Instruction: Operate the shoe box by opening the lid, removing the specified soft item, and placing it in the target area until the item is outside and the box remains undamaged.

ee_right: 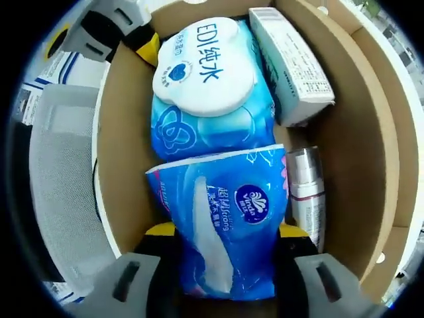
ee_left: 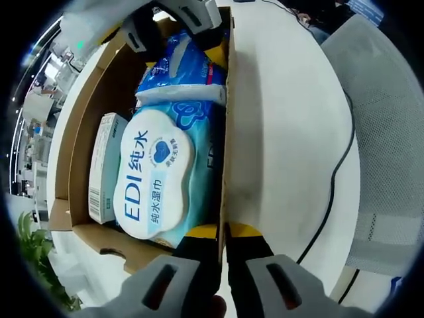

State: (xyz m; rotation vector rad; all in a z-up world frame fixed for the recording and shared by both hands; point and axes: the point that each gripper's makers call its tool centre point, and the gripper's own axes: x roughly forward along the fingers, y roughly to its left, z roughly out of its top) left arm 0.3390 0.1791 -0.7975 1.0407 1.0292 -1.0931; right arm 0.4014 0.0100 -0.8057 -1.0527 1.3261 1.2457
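Inside the open cardboard shoe box (ee_right: 126, 165), the right gripper (ee_right: 222, 265) has its jaws spread around the near end of the blue tissue pack (ee_right: 225, 218), one yellow-tipped jaw on each side, touching it. Grip looks made, pack not lifted clear. Just beyond it lies the EDI wet wipes pack (ee_right: 209, 86) with its white lid up. A white carton (ee_right: 291, 66) sits right of the wipes, a silver tube (ee_right: 306, 192) right of the tissue pack, both against the box wall.

Left gripper (ee_left: 222, 255): jaws clenched on the right side wall of the box (ee_left: 224, 132), one jaw inside, one outside, wall pinched between. Same contents seen from the opposite end: wipes (ee_left: 156, 175) nearest, tissue pack (ee_left: 182, 66) beyond, carton (ee_left: 105, 165) at left. The right gripper (ee_left: 175, 23) shows at the far end over the tissue pack. Box rests on a white table (ee_left: 285, 146); a black cable (ee_left: 338, 172) runs across it to the right.
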